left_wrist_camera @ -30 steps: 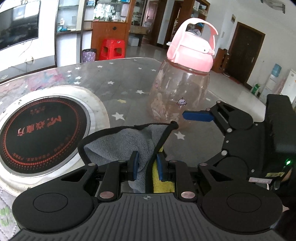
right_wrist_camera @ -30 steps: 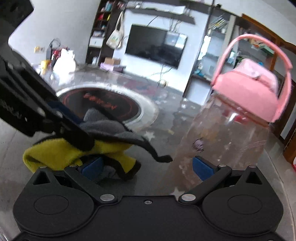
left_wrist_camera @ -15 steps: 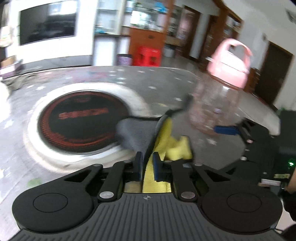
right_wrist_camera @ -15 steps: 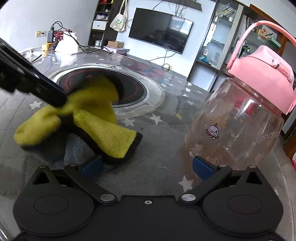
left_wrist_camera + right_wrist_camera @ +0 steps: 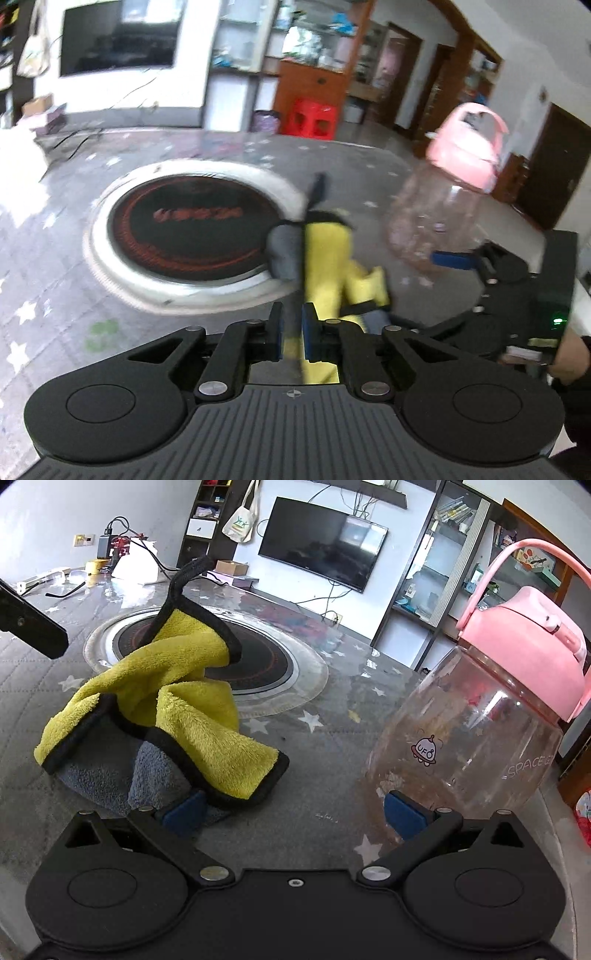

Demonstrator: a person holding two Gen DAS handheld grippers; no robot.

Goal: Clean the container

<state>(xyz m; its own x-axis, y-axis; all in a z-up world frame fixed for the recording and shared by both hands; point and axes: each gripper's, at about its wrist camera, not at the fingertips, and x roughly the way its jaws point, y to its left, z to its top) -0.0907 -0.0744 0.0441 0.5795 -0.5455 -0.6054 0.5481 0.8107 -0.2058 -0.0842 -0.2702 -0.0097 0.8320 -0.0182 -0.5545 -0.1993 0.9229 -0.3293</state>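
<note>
Left gripper (image 5: 291,334) pinched tight on yellow-grey cloth (image 5: 184,716). Cloth hangs between round cooktop (image 5: 258,661) and bottle (image 5: 476,746), lower folds seemingly touching table (image 5: 325,775) (left view blurred). Right gripper (image 5: 293,810) spread wide, holding nothing; one blue pad at cloth, other at base of upright bottle with pink lid.

One cloth (image 5: 192,716) – one bottle (image 5: 476,738) – two tools (image 5: 291,332).
</note>
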